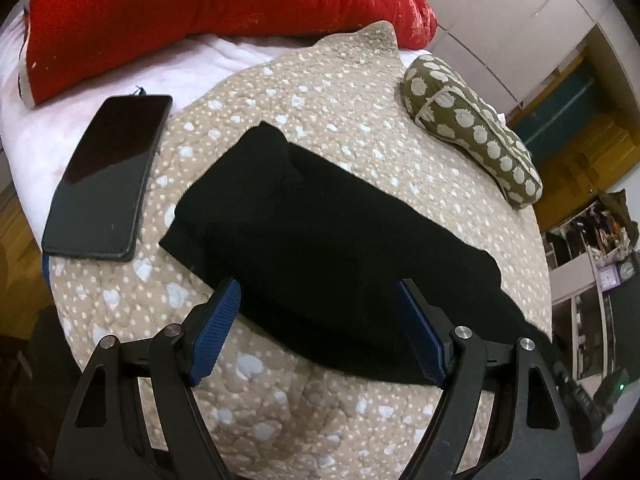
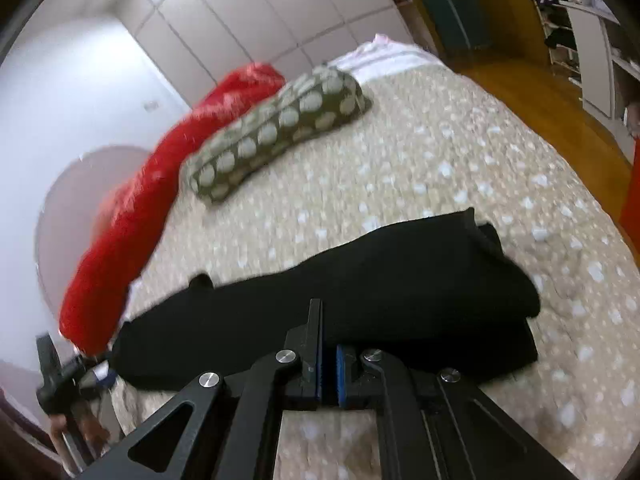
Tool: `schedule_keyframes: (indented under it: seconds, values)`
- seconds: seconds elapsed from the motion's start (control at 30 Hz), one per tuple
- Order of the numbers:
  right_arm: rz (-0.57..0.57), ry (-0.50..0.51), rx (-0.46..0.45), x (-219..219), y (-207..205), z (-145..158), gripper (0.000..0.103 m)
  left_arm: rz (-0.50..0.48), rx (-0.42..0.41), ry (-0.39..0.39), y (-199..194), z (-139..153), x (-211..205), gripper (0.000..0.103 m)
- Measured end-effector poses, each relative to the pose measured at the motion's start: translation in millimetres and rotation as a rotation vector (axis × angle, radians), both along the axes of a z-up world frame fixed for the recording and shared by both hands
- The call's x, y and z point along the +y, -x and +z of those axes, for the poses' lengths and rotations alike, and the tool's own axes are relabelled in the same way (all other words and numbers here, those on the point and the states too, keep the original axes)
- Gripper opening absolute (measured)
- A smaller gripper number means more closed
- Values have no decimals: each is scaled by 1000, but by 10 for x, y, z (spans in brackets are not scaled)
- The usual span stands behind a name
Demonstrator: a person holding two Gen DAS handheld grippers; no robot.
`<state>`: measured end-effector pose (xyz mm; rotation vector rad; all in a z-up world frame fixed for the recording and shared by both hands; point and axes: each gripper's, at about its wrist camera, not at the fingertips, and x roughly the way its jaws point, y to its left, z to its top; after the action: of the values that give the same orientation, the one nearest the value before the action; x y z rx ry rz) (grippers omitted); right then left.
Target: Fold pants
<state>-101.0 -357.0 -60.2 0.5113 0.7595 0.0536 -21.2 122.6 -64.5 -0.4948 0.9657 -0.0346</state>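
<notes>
Black pants (image 1: pixel 320 248) lie folded in a long flat strip on the beige dotted quilt (image 1: pixel 320 80). My left gripper (image 1: pixel 316 296) is open, its blue pads (image 1: pixel 218 324) spread on either side of the pants' near edge, holding nothing. In the right wrist view the pants (image 2: pixel 380 292) lie across the bed, with a thicker folded end at the right. My right gripper (image 2: pixel 328 360) is shut at the pants' near edge; I cannot tell whether cloth is pinched between the pads.
A black phone (image 1: pixel 108 176) lies left of the pants. A red cushion (image 1: pixel 200 12) and an olive dotted pillow (image 1: pixel 472 128) lie at the far side. Wooden floor (image 2: pixel 540 92), shelves and white wardrobe doors surround the bed.
</notes>
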Motion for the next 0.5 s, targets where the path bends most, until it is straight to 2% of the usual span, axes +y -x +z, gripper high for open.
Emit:
schedule_keyframes:
  seconds: [0.1,0.17,0.2,0.23,0.27,0.3,0.37,0.43,0.5]
  values:
    - [-10,56,69,66,-46,-219,5,6,-30,-68,7,40,-29,80]
    - [-36,45,125,12,-97,-415,8,22,-40,-127,-3,48,-17,80]
    - [-40,20,115,-22,-70,-434,12,37,-40,-143,-7,48,19,80]
    - [-58,15,105,-60,-4,-400,17,65,-36,-151,-12,43,86,80]
    - [-84,45,104,-86,60,-341,27,92,-26,-154,-22,32,157,80]
    - [-107,83,102,-106,119,-279,31,110,-15,-156,-44,19,212,80]
    - [-121,125,77,-140,237,-126,32,131,-3,-150,-95,13,316,80]
    - [-100,97,22,-128,301,48,32,147,-9,-159,-147,48,373,80]
    - [-31,60,-46,6,255,206,32,147,-13,-199,-242,75,377,80]
